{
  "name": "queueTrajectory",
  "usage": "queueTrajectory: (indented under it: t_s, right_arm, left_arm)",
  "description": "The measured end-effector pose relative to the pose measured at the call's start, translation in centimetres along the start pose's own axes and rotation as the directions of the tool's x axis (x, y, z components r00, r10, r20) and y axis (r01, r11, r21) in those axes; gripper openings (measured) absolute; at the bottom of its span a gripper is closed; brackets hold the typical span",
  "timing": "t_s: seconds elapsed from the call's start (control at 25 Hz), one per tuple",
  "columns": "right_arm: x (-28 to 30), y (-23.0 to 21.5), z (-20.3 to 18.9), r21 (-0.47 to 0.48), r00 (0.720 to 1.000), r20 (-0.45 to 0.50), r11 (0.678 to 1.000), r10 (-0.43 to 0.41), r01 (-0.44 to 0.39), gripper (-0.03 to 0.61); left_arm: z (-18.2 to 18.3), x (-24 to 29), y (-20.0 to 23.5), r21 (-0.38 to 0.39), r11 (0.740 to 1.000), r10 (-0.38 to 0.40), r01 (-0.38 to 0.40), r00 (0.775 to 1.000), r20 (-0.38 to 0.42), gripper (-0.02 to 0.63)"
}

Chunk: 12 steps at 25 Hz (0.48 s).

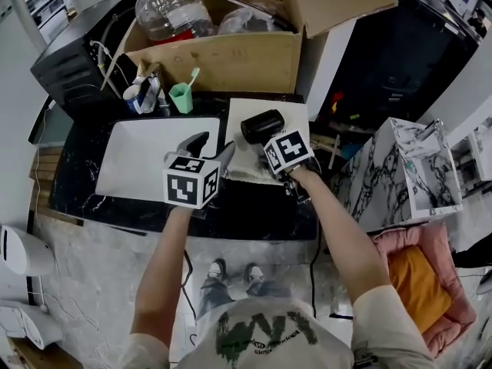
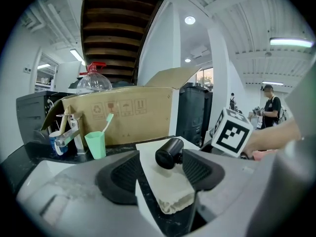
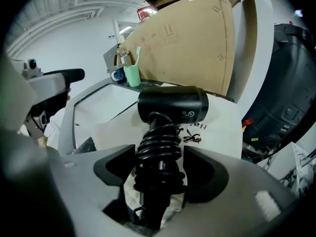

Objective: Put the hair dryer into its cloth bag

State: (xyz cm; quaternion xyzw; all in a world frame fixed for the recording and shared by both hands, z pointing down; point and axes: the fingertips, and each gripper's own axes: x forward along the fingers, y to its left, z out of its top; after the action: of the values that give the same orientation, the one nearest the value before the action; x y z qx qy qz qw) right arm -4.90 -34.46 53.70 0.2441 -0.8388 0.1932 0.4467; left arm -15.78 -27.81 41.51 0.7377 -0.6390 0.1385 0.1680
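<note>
Under hair dryer (image 3: 173, 105), cloth bag (image 3: 224, 130), lettering half-hidden

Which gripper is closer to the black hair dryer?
Right. The right gripper clamps the hair dryer by its handle; the left gripper hangs open short of it, over the cloth bag.

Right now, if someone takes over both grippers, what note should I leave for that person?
Right gripper: shut on the hair dryer at its cord-wrapped handle, with the dryer's body over the cloth bag.
Left gripper: open, bag edge between its jaws, not gripped.
Bag: flat on the dark counter, beside the sink.
Done: dryer gripped.
Left: open the bag, slide the dryer in.
</note>
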Motion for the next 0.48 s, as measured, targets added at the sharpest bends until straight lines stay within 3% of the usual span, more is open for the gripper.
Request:
queueTrajectory:
  t_s: [0.24, 0.48]
  right_arm:
    - [0.9, -0.1, -0.6, 0.027, 0.998, -0.048, 0.999, -0.036, 0.038, 0.308]
    - [0.9, -0.3, -0.7, 0.009, 0.995, -0.087, 0.999, -0.052, 0.053, 0.261]
  left_arm:
    - [-0.1, 0.0, 1.0, 0.018, 0.998, -0.056, 0.056, 0.998, -0.011, 0.272]
    - [-0.3, 0.2, 1.1, 0.043, 0.992, -0.117, 0.118, 0.993, -0.027, 0.270]
